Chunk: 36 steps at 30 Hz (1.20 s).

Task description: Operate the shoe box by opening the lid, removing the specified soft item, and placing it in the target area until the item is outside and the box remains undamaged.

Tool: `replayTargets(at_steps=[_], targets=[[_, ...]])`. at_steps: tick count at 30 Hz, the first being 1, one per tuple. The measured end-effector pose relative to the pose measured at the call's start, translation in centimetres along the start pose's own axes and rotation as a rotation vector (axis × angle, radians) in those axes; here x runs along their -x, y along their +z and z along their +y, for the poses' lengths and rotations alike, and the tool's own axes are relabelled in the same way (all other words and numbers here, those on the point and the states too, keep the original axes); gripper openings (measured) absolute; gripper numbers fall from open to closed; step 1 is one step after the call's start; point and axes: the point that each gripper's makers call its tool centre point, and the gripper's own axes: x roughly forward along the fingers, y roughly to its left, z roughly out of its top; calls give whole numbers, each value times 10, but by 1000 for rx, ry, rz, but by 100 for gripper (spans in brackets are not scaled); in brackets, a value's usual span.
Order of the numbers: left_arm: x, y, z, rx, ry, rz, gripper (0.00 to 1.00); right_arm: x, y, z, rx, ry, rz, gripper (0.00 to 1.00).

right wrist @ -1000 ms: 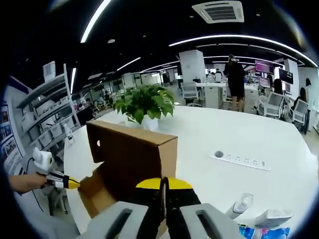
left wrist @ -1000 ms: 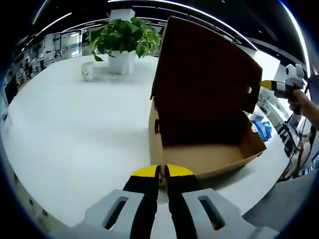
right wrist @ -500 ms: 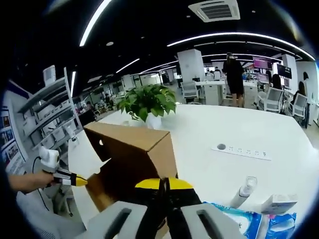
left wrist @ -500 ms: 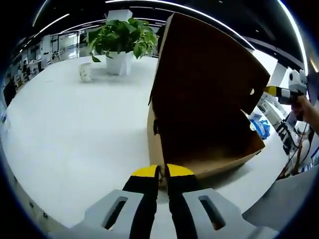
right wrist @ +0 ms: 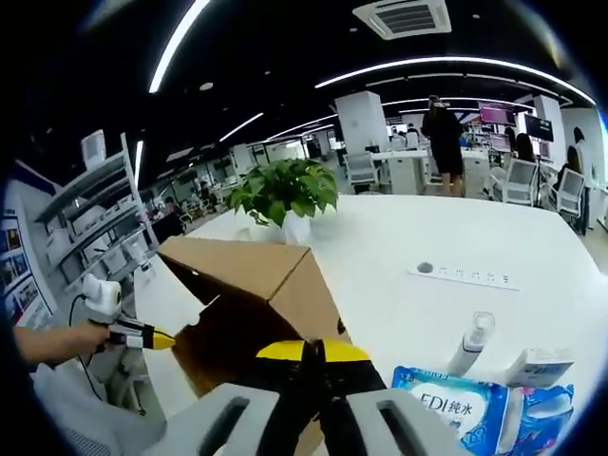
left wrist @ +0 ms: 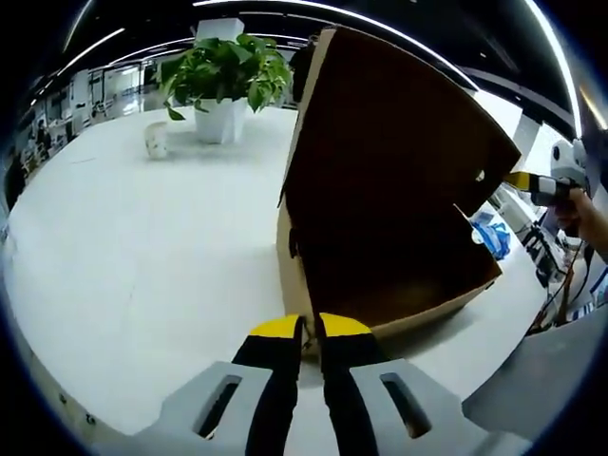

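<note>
Lifting the lid looks like the step in hand. In the left gripper view a white table (left wrist: 114,247) spreads out on the left, with a potted plant (left wrist: 223,81) and a small cup (left wrist: 155,140) near its far edge. Just right of centre stands the shoe box (left wrist: 380,309), its lid (left wrist: 389,142) raised steeply so the dark inner face looks toward the camera. The left gripper (left wrist: 309,331) sits low in the middle with its yellow-tipped jaws pressed together; they lie right at the box's near corner, though whether they pinch cardboard or simply rest against it I cannot tell. At the far right a second yellow-tipped tool meets the lid's far edge.

In the right gripper view a hand (right wrist: 52,342) at the left holds that other tool (right wrist: 133,334) beside the box. The cardboard lid (right wrist: 249,269) slopes across the middle, and the right gripper (right wrist: 313,353) sits low against its edge, jaws clenched together; a grasp on the edge seems likely but is not clear. Further right lie a power strip (right wrist: 463,275), a small bottle (right wrist: 472,342) and a blue packet of wipes (right wrist: 451,408).

No soft item is visible inside the box from either angle. The next move calls for tipping the lid fully back without tearing the hinge, then freeing one gripper to reach inside.
</note>
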Motion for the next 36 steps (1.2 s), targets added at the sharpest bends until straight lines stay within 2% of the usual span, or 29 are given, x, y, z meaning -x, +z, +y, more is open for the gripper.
replayTargets(at_steps=[6, 15, 18, 25, 36], targets=[[3, 4, 0, -35, 5, -6, 5, 3, -6, 4, 0, 2, -3, 0], [20, 30, -4, -89, 1, -69, 8, 6, -16, 8, -8, 13, 2, 0], [25, 43, -10, -109, -16, -105, 10, 7, -20, 9, -13, 18, 6, 0], [29, 66, -18, -155, -35, -147, 11, 9, -35, 13, -5, 31, 30, 1], [26, 66, -24, -200, -50, -150, 13, 11, -55, 17, 32, 46, 67, 1]])
